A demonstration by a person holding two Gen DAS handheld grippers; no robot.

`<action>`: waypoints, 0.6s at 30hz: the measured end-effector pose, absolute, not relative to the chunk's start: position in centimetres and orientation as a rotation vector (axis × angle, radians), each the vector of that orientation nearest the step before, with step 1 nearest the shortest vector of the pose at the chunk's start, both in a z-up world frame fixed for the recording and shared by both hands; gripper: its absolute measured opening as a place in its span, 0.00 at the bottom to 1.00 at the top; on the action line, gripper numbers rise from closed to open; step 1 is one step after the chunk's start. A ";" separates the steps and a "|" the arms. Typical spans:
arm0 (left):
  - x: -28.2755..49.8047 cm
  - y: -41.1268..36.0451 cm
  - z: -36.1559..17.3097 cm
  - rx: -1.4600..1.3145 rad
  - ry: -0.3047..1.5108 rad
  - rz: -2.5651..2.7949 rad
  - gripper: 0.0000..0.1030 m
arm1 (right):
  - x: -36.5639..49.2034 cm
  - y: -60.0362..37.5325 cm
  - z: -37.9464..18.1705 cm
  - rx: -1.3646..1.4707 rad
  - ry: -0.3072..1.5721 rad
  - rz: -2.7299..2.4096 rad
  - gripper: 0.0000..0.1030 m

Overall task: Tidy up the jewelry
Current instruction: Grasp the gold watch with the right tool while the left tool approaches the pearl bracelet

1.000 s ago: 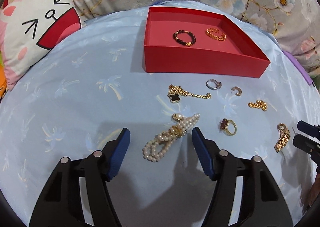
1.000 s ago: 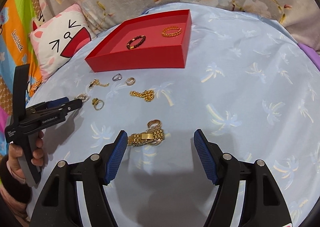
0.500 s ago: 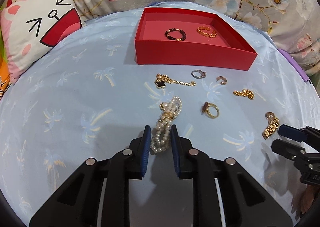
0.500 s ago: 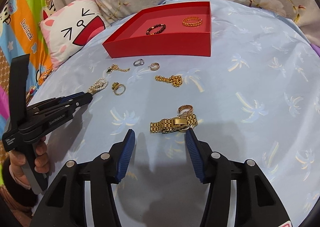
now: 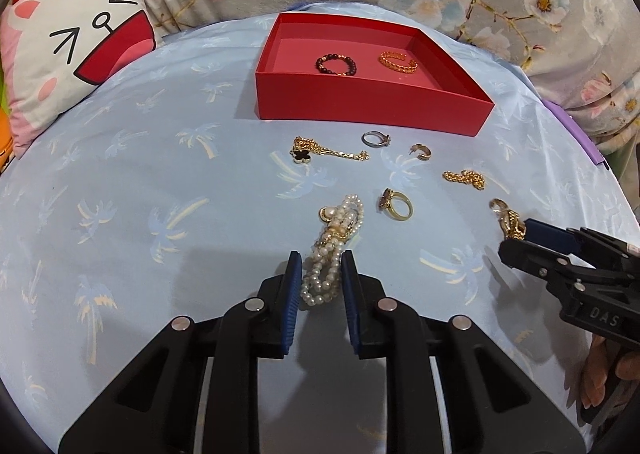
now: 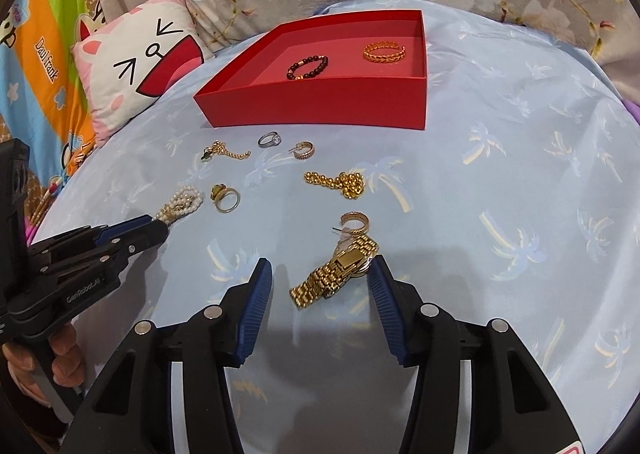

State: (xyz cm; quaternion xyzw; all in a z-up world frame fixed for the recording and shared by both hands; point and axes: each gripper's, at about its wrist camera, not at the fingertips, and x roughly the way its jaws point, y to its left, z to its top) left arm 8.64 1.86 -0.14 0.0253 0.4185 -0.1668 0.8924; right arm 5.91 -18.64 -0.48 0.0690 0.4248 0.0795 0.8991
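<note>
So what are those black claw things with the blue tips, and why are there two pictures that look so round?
They are grabbing tools, one in each of a person's hands. Each has a small camera looking along its two fingers, and the lens bends the picture round. One picture is from the left tool, the other from the right.

The left gripper has squeezed shut on a pearl bracelet. The right gripper is closing around a gold watch band; one pad looks to be touching it, the other is not yet.

All of it lies on a blue cloth with palm trees. Also loose on it are rings, small chains and hoop earrings. The red box already holds a dark bead bracelet and a gold bangle.
</note>
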 end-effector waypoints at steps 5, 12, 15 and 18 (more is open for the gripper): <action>8.7 1.5 -0.1 0.051 0.868 -0.361 0.28 | 7.0 -18.0 -0.5 0.101 0.881 0.149 0.31; 9.2 0.5 -0.1 0.072 0.863 -0.357 0.38 | 7.1 -18.2 -0.5 0.100 0.882 0.128 0.19; 9.6 0.4 -0.2 0.067 0.865 -0.353 0.37 | 7.0 -18.3 -0.5 0.110 0.882 0.128 0.17; 9.7 0.6 -0.2 0.055 0.867 -0.360 0.18 | 6.7 -18.5 -0.5 0.127 0.880 0.138 0.11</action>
